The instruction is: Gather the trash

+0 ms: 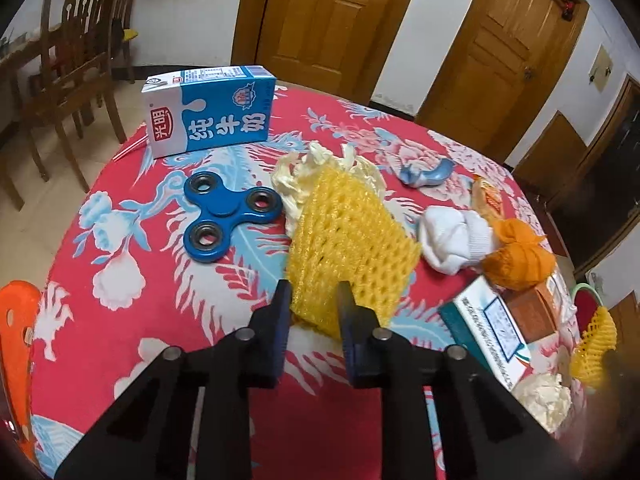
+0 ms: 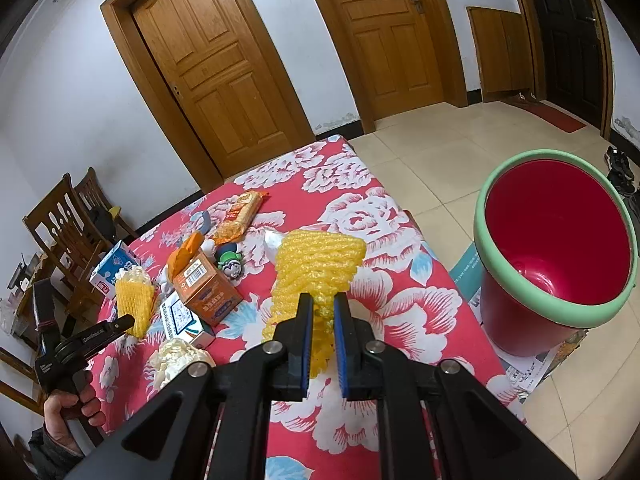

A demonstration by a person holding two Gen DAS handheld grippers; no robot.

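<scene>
On the red flowered tablecloth (image 1: 140, 320) my left gripper (image 1: 314, 300) is shut on the near end of a yellow foam fruit net (image 1: 348, 232), which lies against crumpled white tissue (image 1: 304, 176). The right wrist view shows that same left gripper (image 2: 120, 322) from the side, with the net (image 2: 134, 300) in its tips. My right gripper (image 2: 320, 304) is shut on a second yellow foam net (image 2: 316, 272), which stands up from its blue pads above the table. A red bucket with a green rim (image 2: 556, 248) stands on the floor, right of the table.
A blue milk carton (image 1: 208, 110), a blue fidget spinner (image 1: 230, 216), a white sock (image 1: 456, 240), an orange cloth ball (image 1: 520, 256), a white-green box (image 1: 488, 332) and an orange box (image 2: 208, 288) lie on the table. Wooden chairs (image 1: 72, 52) stand at the far left.
</scene>
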